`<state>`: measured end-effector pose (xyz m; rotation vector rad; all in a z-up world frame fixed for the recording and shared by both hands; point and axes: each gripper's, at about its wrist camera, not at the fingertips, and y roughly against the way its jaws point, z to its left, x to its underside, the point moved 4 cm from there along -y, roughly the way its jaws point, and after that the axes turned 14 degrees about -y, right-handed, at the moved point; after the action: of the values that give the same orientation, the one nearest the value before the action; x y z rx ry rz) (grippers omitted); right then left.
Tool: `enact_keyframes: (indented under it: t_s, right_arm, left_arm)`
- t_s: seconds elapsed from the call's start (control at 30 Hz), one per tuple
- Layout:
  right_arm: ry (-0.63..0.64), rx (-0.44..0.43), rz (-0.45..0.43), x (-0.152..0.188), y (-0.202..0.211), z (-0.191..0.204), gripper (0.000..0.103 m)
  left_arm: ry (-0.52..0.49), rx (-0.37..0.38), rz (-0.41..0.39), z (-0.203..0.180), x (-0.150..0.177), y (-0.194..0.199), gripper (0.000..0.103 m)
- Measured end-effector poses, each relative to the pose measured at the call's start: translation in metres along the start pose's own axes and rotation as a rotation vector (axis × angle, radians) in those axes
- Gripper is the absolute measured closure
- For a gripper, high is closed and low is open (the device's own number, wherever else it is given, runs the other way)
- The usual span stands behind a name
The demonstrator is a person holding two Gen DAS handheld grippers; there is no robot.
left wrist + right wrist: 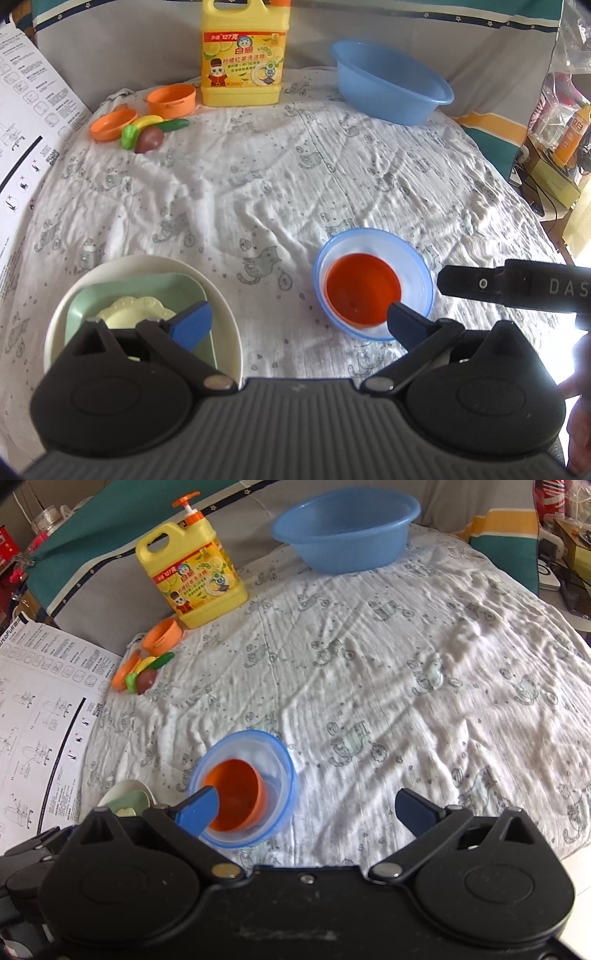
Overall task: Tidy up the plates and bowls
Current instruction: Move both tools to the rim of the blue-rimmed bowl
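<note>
A small orange bowl (364, 290) sits nested inside a clear blue-rimmed bowl (419, 273) on the cloth; both also show in the right wrist view, the orange bowl (236, 794) and the blue-rimmed bowl (275, 760). At the near left a cream plate (147, 267) holds a pale green square plate (136, 291) with a small cream scalloped dish (129, 312) on top. My left gripper (299, 319) is open and empty between the plate stack and the bowls. My right gripper (314, 805) is open and empty, its left finger over the bowls.
A large blue basin (391, 83) stands at the back right. A yellow detergent jug (243, 51) stands at the back. Orange toy cups (171, 99) and toy fruit (147, 134) lie at the back left. A printed instruction sheet (26, 110) lies on the left.
</note>
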<state>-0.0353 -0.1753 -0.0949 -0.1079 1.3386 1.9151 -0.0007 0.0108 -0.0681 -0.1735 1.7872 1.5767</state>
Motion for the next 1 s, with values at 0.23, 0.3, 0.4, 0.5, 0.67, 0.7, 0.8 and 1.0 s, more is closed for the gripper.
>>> enact_keyframes:
  t_s: [0.23,0.3,0.4,0.5,0.67,0.7,0.8,1.0]
  right_arm:
    - [-0.009,0.013,0.015,0.000,-0.005,-0.001,0.000]
    - [-0.016,0.010,0.024,-0.001,-0.007,0.000,0.000]
    - [-0.011,0.018,0.031,-0.003,-0.010,0.002,0.000]
    - [-0.019,0.011,0.043,-0.005,-0.013,0.003,0.000]
    - [-0.027,-0.006,0.064,-0.008,-0.019,0.006,0.000]
    - [-0.032,-0.007,0.068,-0.008,-0.020,0.006,0.003]
    - [-0.054,-0.010,0.092,-0.008,-0.025,0.005,0.013]
    - [-0.066,-0.015,0.107,-0.007,-0.033,0.008,0.029]
  left_arm:
    - [0.010,0.040,-0.010,0.001,0.002,-0.006,0.000]
    - [0.014,0.050,-0.012,0.001,0.002,-0.008,0.000]
    - [0.010,0.059,-0.012,0.000,0.001,-0.012,0.000]
    - [0.006,0.077,-0.008,-0.001,0.000,-0.016,0.000]
    - [0.009,0.106,-0.008,-0.002,-0.002,-0.024,0.000]
    - [0.012,0.113,-0.007,-0.002,-0.002,-0.025,0.000]
    - [0.021,0.132,-0.010,-0.001,-0.003,-0.029,0.000]
    - [0.027,0.168,-0.011,-0.004,-0.005,-0.039,0.005]
